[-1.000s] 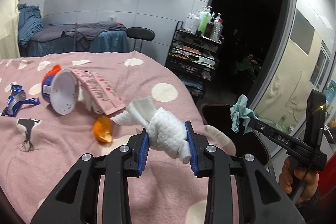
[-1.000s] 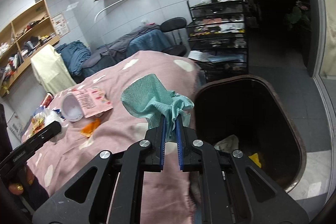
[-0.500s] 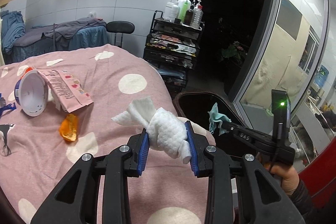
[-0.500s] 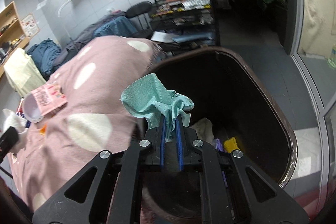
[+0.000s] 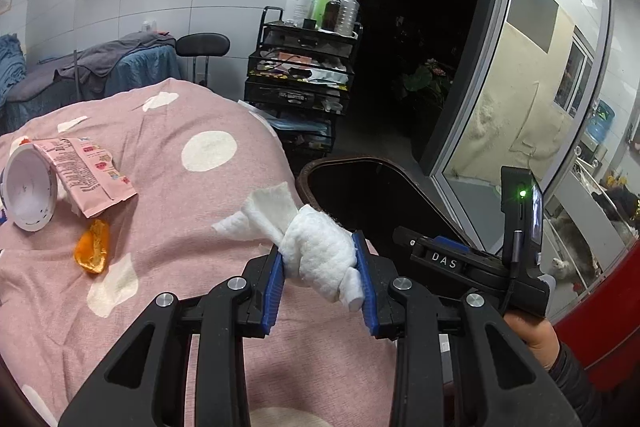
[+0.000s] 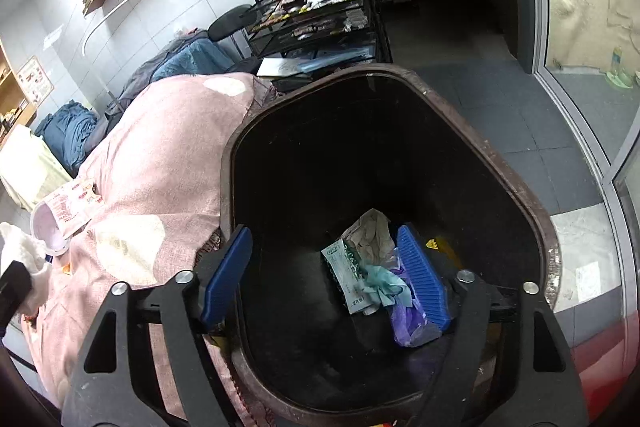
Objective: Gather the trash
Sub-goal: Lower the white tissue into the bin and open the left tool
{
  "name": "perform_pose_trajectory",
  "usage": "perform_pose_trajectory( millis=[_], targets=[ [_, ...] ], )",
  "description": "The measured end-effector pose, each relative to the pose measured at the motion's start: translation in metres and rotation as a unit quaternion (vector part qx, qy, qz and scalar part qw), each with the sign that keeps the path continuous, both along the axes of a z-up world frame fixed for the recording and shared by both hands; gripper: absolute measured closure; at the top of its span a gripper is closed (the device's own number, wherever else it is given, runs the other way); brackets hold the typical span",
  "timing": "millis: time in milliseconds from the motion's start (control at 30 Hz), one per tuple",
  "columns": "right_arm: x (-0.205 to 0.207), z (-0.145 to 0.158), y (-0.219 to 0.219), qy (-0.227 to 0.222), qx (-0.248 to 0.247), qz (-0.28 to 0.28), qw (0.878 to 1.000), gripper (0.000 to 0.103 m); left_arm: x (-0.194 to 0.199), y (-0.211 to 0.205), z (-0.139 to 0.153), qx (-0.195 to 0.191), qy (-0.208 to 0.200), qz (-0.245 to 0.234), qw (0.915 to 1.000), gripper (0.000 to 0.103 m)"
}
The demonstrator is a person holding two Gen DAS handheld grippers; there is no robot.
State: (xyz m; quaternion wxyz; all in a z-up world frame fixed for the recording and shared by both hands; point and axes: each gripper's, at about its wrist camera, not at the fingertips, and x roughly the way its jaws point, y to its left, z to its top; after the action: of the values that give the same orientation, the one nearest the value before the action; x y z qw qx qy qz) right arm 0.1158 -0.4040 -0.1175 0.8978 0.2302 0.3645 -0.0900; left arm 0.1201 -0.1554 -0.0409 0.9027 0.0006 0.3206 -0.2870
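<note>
My left gripper (image 5: 320, 279) is shut on a white crumpled tissue (image 5: 316, 251), held above the pink bed cover near its right edge. My right gripper (image 6: 324, 271) is open and empty, right over the dark brown trash bin (image 6: 516, 183). The teal cloth (image 6: 382, 283) lies at the bin's bottom among wrappers and a purple bag. The right gripper's body (image 5: 472, 267) shows in the left wrist view beside the bin (image 5: 360, 183). A white cup (image 5: 26, 191), a pink wrapper (image 5: 84, 171) and an orange wrapper (image 5: 93, 247) lie on the cover.
The pink dotted bed cover (image 5: 180, 195) fills the left; the bin stands against its right edge. A black wire cart with bottles (image 5: 304, 67) and a black stool (image 5: 203, 45) stand behind. A glass door (image 5: 520, 87) is at the right.
My right gripper moved over the bin and opened; the teal cloth dropped into the bin. My left gripper swung right toward the bin, still holding the tissue.
</note>
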Motion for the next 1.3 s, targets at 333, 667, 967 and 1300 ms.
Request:
perform_pose_trajectory(
  millis=[333,667,967,1300],
  targets=[
    [-0.023,0.019,-0.013,-0.036,-0.011,-0.05,0.998,0.019,0.007,-0.036,0.0,0.008,0.01,-0.041,0.9991,0.071],
    [-0.041,0.038,-0.032,-0.065,-0.05,-0.109,0.991,0.018,0.032,-0.085,-0.009,0.026,0.046,-0.085,0.995,0.071],
    [-0.048,0.047,-0.051,-0.073,-0.067,-0.144,0.985,0.015,0.046,-0.114,-0.029,0.064,0.069,-0.095,0.991,0.07],
    [-0.051,0.046,-0.059,-0.072,-0.062,-0.155,0.983,0.014,0.051,-0.124,-0.037,0.094,0.077,-0.091,0.9884,0.028]
  ],
)
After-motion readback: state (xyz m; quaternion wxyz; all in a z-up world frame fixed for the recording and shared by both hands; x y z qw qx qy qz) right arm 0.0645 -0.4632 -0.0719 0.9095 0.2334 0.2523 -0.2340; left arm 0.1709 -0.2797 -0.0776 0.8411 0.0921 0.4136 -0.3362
